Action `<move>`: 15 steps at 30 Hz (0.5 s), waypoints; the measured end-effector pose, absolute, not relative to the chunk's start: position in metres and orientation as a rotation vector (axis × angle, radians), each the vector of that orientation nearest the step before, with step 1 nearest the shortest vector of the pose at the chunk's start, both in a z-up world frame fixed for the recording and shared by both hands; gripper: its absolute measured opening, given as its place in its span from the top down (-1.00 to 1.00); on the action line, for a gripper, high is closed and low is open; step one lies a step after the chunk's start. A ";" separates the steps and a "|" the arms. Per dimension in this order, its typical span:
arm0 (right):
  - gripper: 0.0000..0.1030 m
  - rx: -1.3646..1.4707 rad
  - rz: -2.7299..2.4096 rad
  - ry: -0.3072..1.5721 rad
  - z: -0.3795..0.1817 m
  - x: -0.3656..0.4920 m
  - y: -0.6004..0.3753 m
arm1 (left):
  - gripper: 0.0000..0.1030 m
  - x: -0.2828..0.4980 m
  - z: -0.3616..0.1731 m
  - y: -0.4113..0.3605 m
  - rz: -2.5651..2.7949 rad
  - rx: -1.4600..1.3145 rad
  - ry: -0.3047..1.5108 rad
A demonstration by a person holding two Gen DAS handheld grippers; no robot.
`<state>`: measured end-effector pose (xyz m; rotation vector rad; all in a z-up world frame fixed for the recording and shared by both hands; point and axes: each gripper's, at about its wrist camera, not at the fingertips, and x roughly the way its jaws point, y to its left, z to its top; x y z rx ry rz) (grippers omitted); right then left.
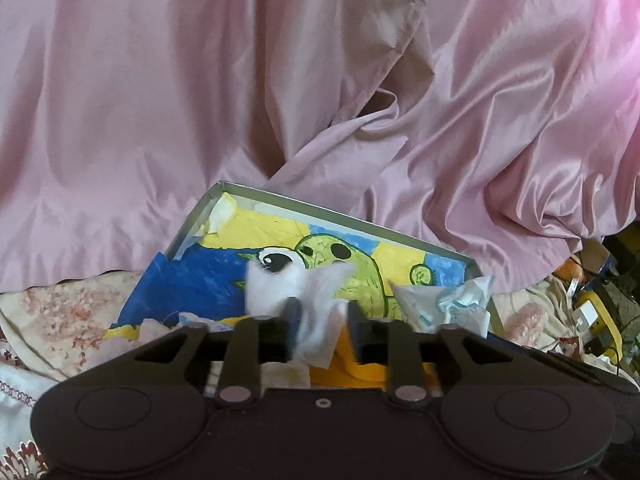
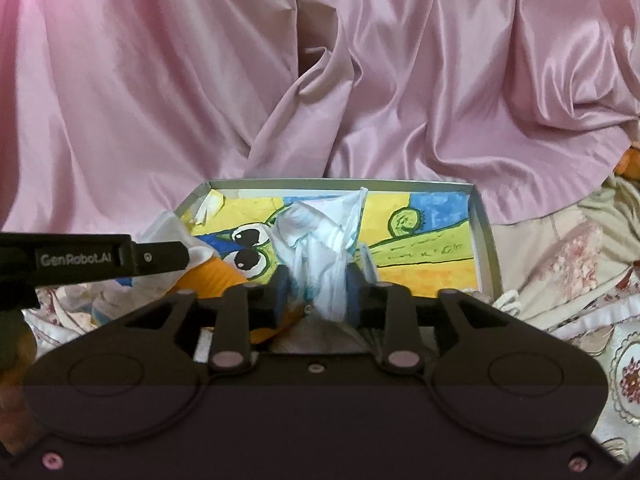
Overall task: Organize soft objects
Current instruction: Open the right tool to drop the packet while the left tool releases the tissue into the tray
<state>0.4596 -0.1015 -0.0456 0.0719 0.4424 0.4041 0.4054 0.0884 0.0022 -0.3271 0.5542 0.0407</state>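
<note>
My left gripper [image 1: 318, 322] has its fingers clamped on a white tissue [image 1: 308, 300], held above the tray [image 2: 486, 224] so it can drop inside. My right gripper [image 2: 318, 290] pinches a crumpled blue-white cloth [image 2: 324, 240] over the tray's middle. The pink drape [image 2: 320, 80] crowds the far rim; there is open floor on the tray's right side.

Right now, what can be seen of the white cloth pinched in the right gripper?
The white cloth is thin, crumpled fabric with faint blue markings, bunched into vertical folds. The right gripper is shut on its lower part; the rest fans upward in front of the tray with the painted lining. Its lower end is hidden behind the gripper body.
</note>
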 end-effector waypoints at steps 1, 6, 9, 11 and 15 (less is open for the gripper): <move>0.29 0.076 0.399 0.446 -0.045 0.460 -0.102 | 0.04 0.404 0.004 0.089 0.038 -0.338 0.555; 0.11 0.063 0.391 0.431 -0.037 0.455 -0.107 | -0.21 0.399 0.012 0.090 0.043 -0.343 0.554; 0.03 0.062 0.391 0.419 -0.028 0.449 -0.111 | -0.31 0.394 0.019 0.090 0.045 -0.342 0.551; 0.02 0.058 0.386 0.406 -0.021 0.445 -0.114 | -0.34 0.388 0.025 0.091 0.049 -0.342 0.536; -0.13 0.062 0.388 0.385 -0.005 0.439 -0.118 | -0.44 0.376 0.040 0.093 0.052 -0.345 0.508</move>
